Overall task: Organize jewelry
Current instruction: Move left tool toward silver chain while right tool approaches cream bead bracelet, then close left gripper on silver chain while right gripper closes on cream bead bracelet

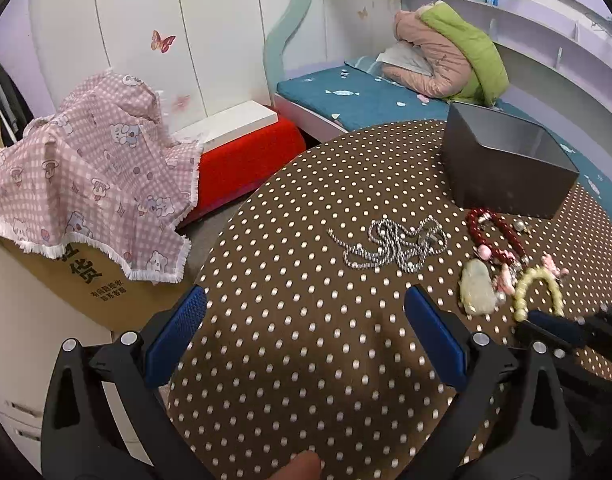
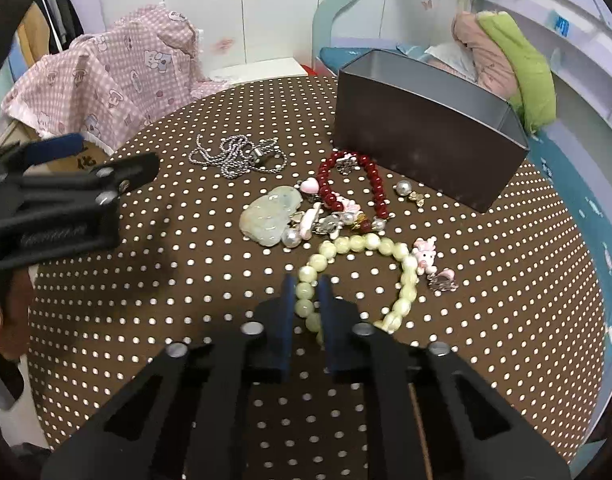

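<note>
On tabletop (image 2: pixel 185 320), right gripper (image 2: pixel 310 296) jaws pinching pale-green bead bracelet (image 2: pixel 362 244); next lift into grey box (image 2: pixel 426 148). Left gripper (image 1: pixel 306 320) jaws spread, idle.

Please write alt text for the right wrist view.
The right tool is shut on a pale yellow bead bracelet lying on a brown polka-dot table. Behind it lie a dark red bead bracelet, a silver chain and an open grey box.

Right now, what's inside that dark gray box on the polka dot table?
The gray box is open-topped. The left wrist view shows only bare inner walls and no jewelry, but the near wall hides the floor, so its bottom cannot be checked.
</note>
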### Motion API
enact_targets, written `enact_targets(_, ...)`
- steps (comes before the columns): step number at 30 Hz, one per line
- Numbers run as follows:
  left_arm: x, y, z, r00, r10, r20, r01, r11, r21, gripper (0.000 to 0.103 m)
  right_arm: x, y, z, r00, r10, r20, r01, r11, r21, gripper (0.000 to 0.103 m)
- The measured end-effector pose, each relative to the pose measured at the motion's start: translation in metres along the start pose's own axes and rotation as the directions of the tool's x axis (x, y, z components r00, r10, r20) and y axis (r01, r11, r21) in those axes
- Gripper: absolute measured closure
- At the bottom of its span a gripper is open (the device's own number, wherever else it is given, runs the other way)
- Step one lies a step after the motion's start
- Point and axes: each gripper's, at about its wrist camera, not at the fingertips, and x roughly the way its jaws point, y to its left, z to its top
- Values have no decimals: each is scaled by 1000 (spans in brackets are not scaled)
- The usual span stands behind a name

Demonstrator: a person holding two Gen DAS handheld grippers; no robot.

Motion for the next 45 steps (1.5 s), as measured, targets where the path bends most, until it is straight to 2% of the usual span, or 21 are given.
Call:
enact_targets(5,23,-15,17,1000,-22,-17,23,999,39,5,-3,-15,-3,1000,10,4,-10,999,38,95)
enact_targets(11,58,-43,31,998,-40,-56,47,991,128,5,-9,-27,-3,1000,28,12,-28,997,67,95)
enact_targets(15,65,-47,34,995,-78,-63,85,988,130,5,-10,-30,-3,999,43,12,-44,996,73,95)
enact_targets(23,70,-52,39,992,-107,-69,116,983,144,6,-10,-28,-6,999,47,10,-47,996,80,95)
enact_targets(25,72,-54,42,987,-148,-67,156,980,124,14,-10,-27,-5,999,48,13,-49,995,85,95)
enact_targets(26,72,-55,43,977,-201,-65,207,973,102,33,-11,-27,-6,999,47,15,-48,995,86,95)
enact_targets(27,72,-55,44,968,-241,-68,246,966,82,46,-13,-27,-7,999,46,18,-47,995,86,95)
enact_targets(28,71,-56,44,966,-250,-64,254,964,80,50,-14,-27,-6,999,46,22,-48,995,87,95)
enact_targets(30,70,-58,44,962,-267,-62,272,958,92,78,-17,-26,-6,998,46,30,-49,995,90,95)
enact_targets(31,69,-57,44,961,-268,-63,273,958,89,81,-19,-27,-6,998,45,35,-48,995,91,95)
enact_targets(32,68,-54,43,956,-284,-68,289,954,78,89,-20,-27,-6,998,45,38,-48,995,92,95)
enact_targets(34,65,-48,41,947,-314,-71,318,947,50,89,-23,-27,-6,998,45,47,-49,994,95,95)
enact_targets(45,5,-22,35,953,-301,25,299,953,50,89,-49,-35,2,993,62,96,-73,992,108,95)
